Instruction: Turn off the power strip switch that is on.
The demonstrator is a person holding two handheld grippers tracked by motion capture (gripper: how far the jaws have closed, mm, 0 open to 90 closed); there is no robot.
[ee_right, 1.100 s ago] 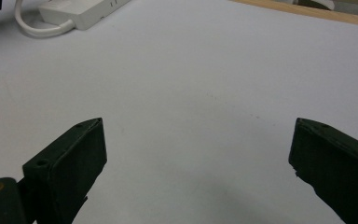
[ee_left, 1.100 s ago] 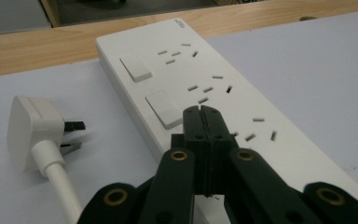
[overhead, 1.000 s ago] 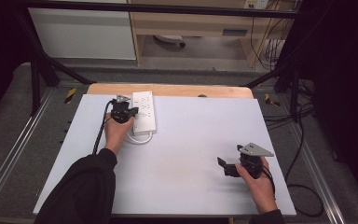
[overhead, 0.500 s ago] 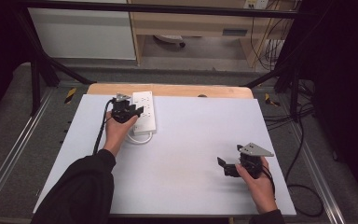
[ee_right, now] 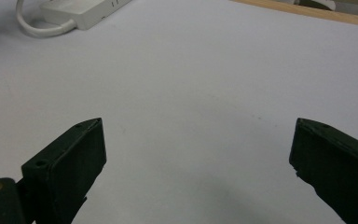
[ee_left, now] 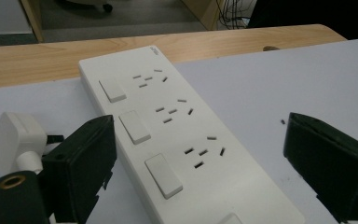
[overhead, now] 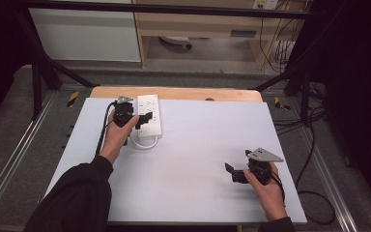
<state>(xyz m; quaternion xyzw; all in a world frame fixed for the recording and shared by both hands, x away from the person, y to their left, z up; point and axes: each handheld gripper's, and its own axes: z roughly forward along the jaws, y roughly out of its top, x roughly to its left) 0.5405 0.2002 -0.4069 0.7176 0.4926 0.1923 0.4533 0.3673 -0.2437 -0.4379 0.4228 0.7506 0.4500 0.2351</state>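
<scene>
- The left tongs [overhead: 144, 117] sit over the white power strip [overhead: 149, 115] at the far left of the table [overhead: 198, 159]. Their jaws have just been opening and now stand wide, straddling the strip without the pads pressing on it.
- In the left gripper view the power strip [ee_left: 182, 140] runs between the jaws, its long axis leading away from the tongs toward the table's far wooden edge [ee_left: 37, 56]. A row of rocker switches [ee_left: 133, 127] lies along one side and the socket slots [ee_left: 200, 151] along the other.
- A white plug [ee_left: 16, 140] lies just beside the strip, close to one jaw of the left tongs; its white cable [overhead: 142, 142] loops out at the strip's near end.
- The right tongs [overhead: 233, 173] rest well apart, at the near right of the table, jaws wide with nothing between them. In the right gripper view the strip [ee_right: 86, 11] lies far off at the upper left.
- I judge the left hand [overhead: 116, 137] much the nearer for any further work on the strip.
- A small mark sits at the strip's far corner, too small to read; no other writing can be read.
</scene>
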